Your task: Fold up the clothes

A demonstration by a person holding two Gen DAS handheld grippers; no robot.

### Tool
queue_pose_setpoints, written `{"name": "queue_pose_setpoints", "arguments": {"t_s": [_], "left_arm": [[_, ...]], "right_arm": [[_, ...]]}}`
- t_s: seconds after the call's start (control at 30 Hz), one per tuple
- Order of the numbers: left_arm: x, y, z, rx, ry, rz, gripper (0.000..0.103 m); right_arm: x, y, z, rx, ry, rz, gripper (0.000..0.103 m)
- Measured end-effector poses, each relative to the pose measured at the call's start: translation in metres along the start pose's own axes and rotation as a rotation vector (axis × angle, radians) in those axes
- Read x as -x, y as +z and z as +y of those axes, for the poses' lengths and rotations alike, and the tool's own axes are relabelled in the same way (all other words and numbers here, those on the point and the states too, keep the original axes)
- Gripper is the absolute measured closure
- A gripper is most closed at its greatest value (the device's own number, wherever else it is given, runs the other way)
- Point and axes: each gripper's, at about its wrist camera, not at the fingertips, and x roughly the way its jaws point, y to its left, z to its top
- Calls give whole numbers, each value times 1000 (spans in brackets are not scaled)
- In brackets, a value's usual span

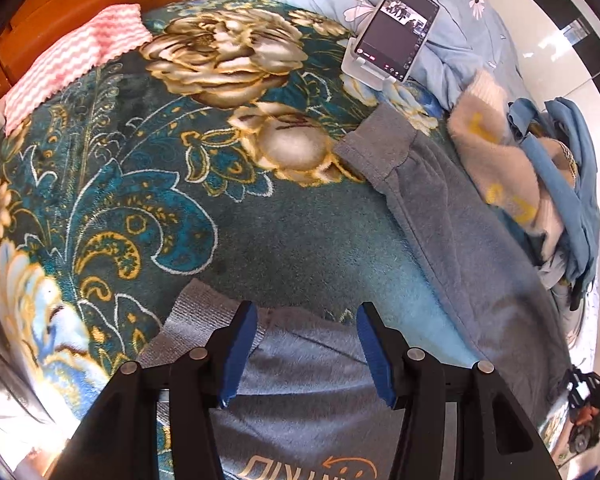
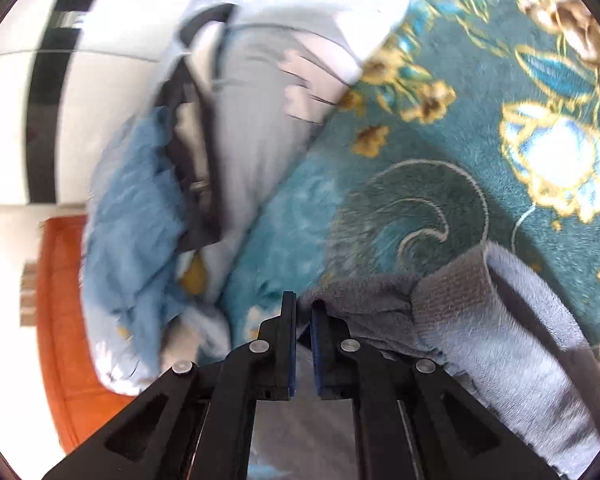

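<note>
Your left gripper [image 1: 307, 354] hangs with jaws spread over the grey sweater [image 1: 472, 240], lying near right on the floral blanket [image 1: 148, 184]. Your right gripper [image 2: 303, 316] has clamped tight on its sleeve; no containers in view

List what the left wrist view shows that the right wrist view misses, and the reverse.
Only the left wrist view shows the phone on its stand, the pink zigzag towel, the beige sweater in the clothes pile, and the left gripper open over the grey sweatshirt.

Only the right wrist view shows the right gripper shut on grey fabric, beside a ribbed cuff.

Both show the floral blanket, the grey sweatshirt and the pale blue bedding.
</note>
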Motion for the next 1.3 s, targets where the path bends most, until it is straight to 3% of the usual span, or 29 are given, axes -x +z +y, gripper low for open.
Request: {"name": "queue_pose_setpoints", "arguments": {"t_s": [0.17, 0.3, 0.4, 0.53, 0.67, 0.77, 1.03, 1.17, 1.3], "left_arm": [[2, 0, 16, 27, 9, 1, 47], [8, -1, 31, 61, 8, -6, 47], [15, -2, 41, 92, -2, -15, 47], [23, -7, 50, 118, 2, -23, 47], [27, -17, 60, 136, 23, -17, 46], [24, -29, 71, 162, 51, -5, 46], [3, -64, 92, 198, 97, 66, 46], [-1, -70, 94, 191, 93, 67, 46], [1, -69, 89, 164, 80, 75, 45]], "right_arm": [[-28, 4, -9, -19, -126, 9, 96], [-34, 2, 7, 81, -198, 24, 95], [-28, 0, 21, 150, -204, 32, 93], [-4, -8, 33, 206, -117, 37, 62], [36, -30, 36, 276, -16, 52, 61], [81, -55, 12, 324, 14, 56, 56], [161, -122, -94, 243, -81, 58, 54], [171, -140, -134, 161, -116, 66, 54], [153, -150, -156, 104, -124, 111, 54]]}}
